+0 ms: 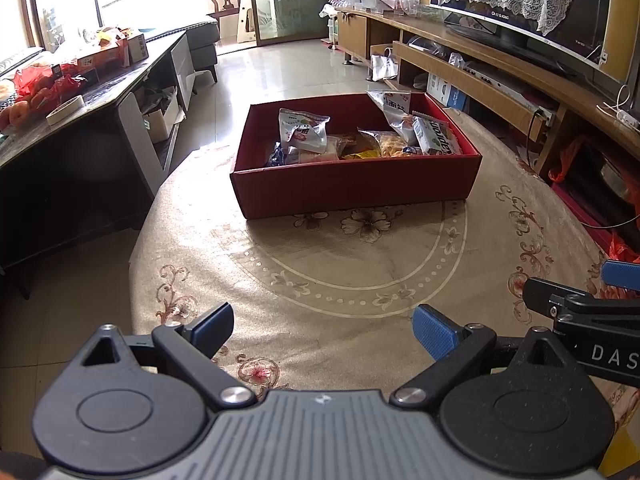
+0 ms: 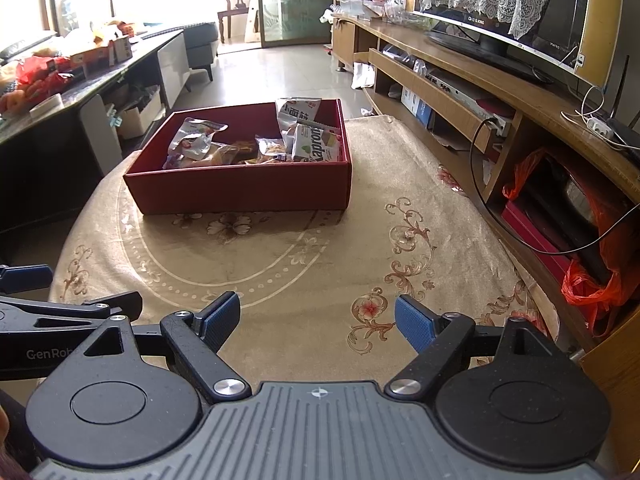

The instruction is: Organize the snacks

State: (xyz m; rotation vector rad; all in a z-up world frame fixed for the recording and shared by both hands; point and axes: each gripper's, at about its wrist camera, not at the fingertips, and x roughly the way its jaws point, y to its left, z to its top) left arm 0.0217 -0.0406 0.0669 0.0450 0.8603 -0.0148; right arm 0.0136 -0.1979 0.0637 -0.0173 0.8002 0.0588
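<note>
1. Left wrist view: the left gripper (image 1: 323, 330) hangs low over the round surface (image 1: 500, 248) with its blue-padded fingers (image 1: 436, 334) spread wide apart and nothing between them.
2. Well ahead of the fingers, slightly right of their centre line, sits the red box (image 1: 356, 186), holding the snacks: a silver pouch (image 1: 302, 130) to the left, a green-and-white packet (image 1: 434, 138) against the right wall, and a tall silver bag (image 1: 394, 106) at the far right corner.
3. The right gripper (image 1: 592, 300) shows at the right edge, beside the right finger.
4. Right wrist view: the right gripper (image 2: 318, 322) also has its fingers (image 2: 414, 322) held apart and empty.
5. The box (image 2: 244, 190) lies far ahead and left of the fingers.
6. The left gripper (image 2: 48, 296) shows at the left edge.
</note>
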